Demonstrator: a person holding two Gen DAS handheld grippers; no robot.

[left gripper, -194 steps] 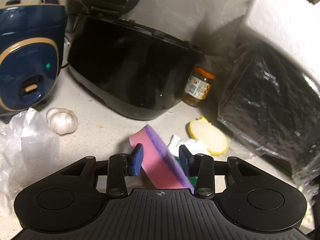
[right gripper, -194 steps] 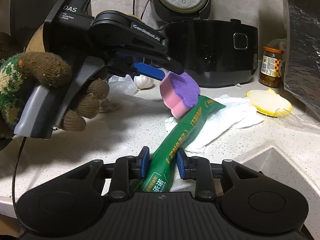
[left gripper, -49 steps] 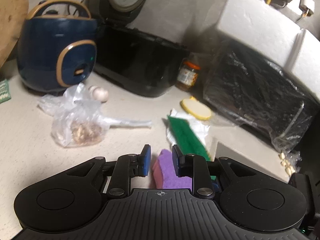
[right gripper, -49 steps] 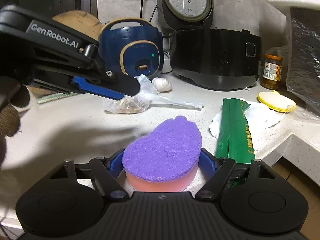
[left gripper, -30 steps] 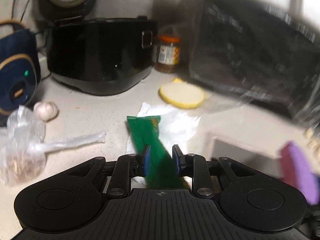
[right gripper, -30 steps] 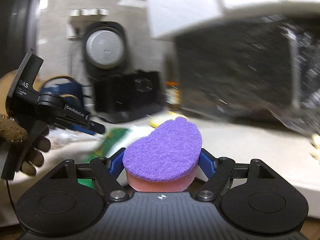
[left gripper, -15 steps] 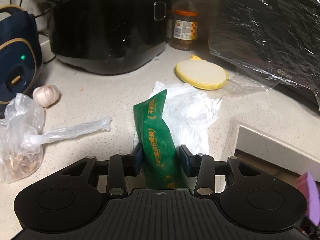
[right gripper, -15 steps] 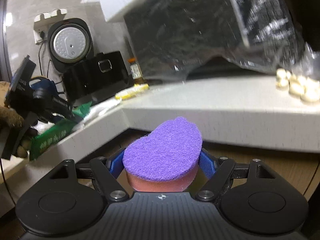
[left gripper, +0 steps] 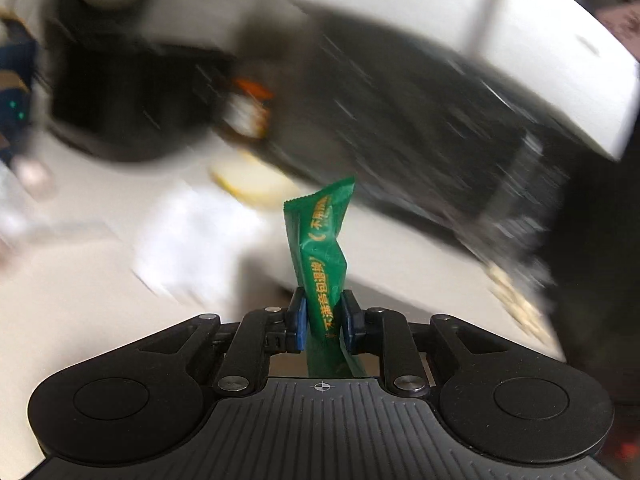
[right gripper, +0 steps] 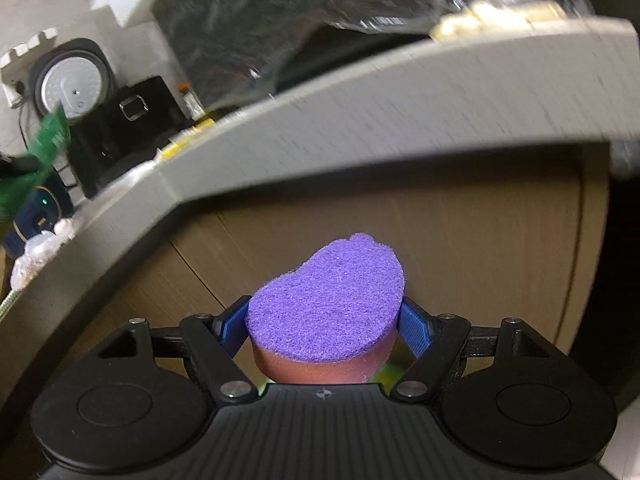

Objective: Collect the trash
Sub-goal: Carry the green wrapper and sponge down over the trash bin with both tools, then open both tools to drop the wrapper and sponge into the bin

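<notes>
The left gripper, jaws having just closed, is clamping the crinkled green foil snack wrapper, now lifted off the counter; the right gripper is gripping the purple-topped pink sponge, now lowered below the counter edge, probably binward.

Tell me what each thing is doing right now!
green wrapper: lifted off the counter, standing up, creased.
left gripper: its jaws have just been closing, now shut on the green wrapper.
purple sponge: carried flat, purple side up, below the counter edge.
right gripper: shut on the purple sponge.
white tissue: lying crumpled on the counter.
</notes>
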